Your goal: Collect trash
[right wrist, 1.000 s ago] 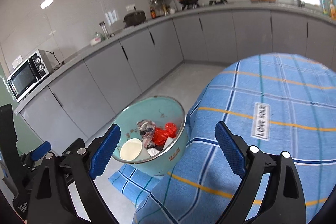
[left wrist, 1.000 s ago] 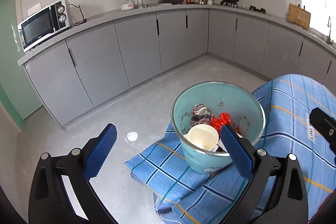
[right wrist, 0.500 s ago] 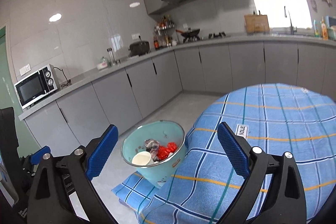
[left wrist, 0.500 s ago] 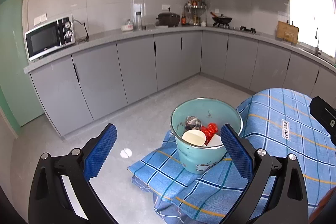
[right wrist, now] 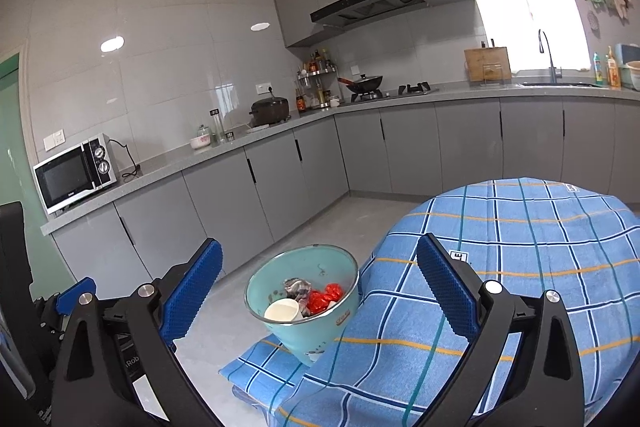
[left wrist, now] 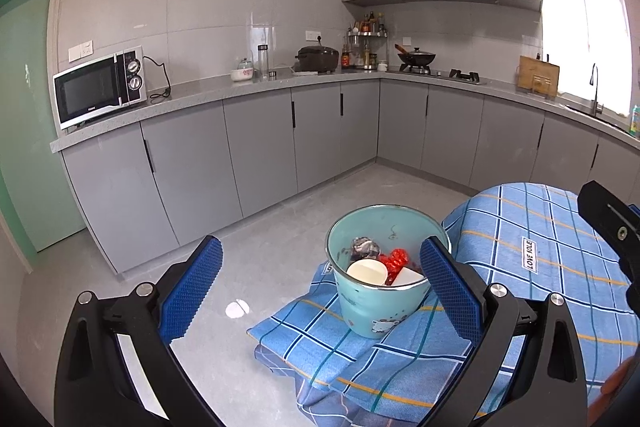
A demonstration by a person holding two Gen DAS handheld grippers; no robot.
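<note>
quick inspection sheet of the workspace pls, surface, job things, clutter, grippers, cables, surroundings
surface: table under a blue plaid tablecloth, bare on top.
job's things: teal bin on a cloth-covered seat beside the table, holding a white paper cup, red wrapper and crumpled grey wrapper.
clutter: nothing seen on the table.
grippers: left hand-held gripper open, empty; right hand-held gripper open, empty.
cables: microwave cord on the counter.
surroundings: grey kitchen cabinets, microwave, wok on stove, sink tap.

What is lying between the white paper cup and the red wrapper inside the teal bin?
Nothing: in the left wrist view the paper cup touches the red wrapper inside the teal bin.
</note>
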